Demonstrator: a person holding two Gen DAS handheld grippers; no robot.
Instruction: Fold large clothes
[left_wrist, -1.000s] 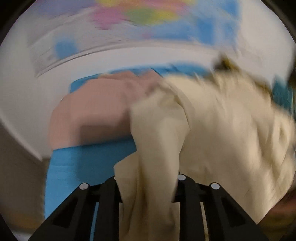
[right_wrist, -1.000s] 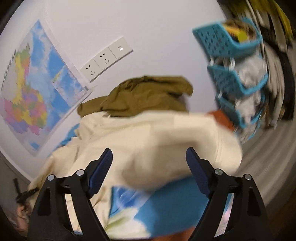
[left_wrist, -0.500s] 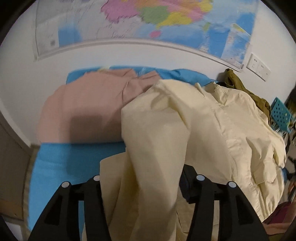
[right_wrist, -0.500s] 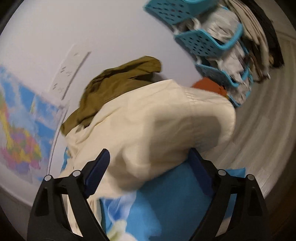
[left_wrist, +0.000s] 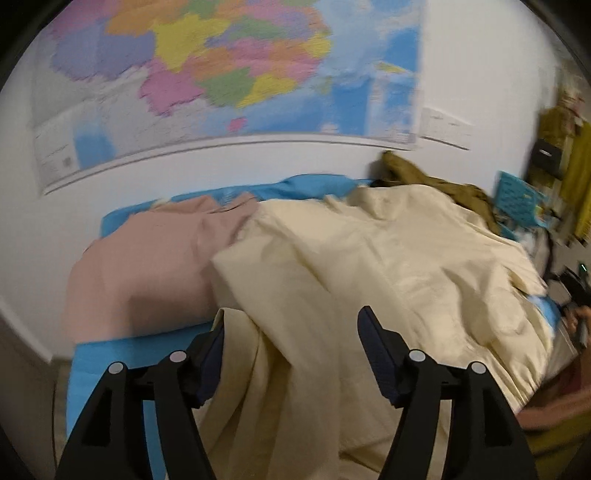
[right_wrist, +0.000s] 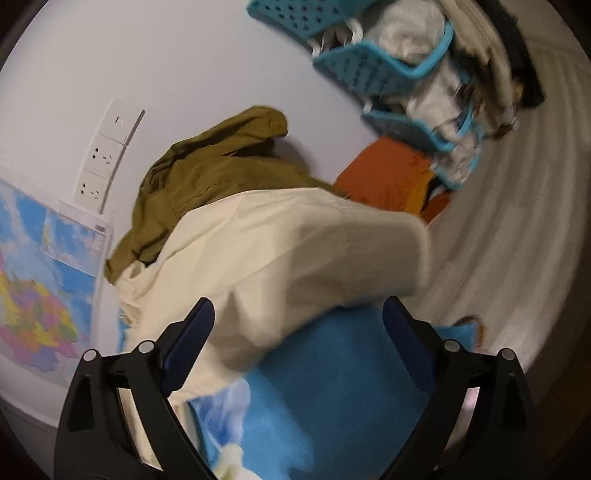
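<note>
A large cream garment (left_wrist: 369, 277) lies bunched on the blue sheet (left_wrist: 110, 354), with one fold hanging down toward me. My left gripper (left_wrist: 293, 343) straddles that fold; its jaws are opening and the pads stand off the cloth. In the right wrist view, the same cream garment (right_wrist: 277, 251) lies as a rounded fold on the blue sheet (right_wrist: 332, 387). My right gripper (right_wrist: 299, 328) is wide open and still opening, with the fold's near edge between its fingers but not pinched. A pink garment (left_wrist: 147, 266) lies flat to the left of the cream one.
An olive garment (right_wrist: 207, 177) is heaped against the white wall behind the cream one, and an orange cloth (right_wrist: 384, 173) lies beside it. Stacked blue baskets (right_wrist: 369, 62) full of clothes stand at the right. A map (left_wrist: 221, 74) and wall sockets (right_wrist: 107, 155) are on the wall.
The left jaws have spread from pinching the cream fold to standing apart from it, and that view has swung right. The right gripper has rolled and sunk, its jaws slightly wider.
</note>
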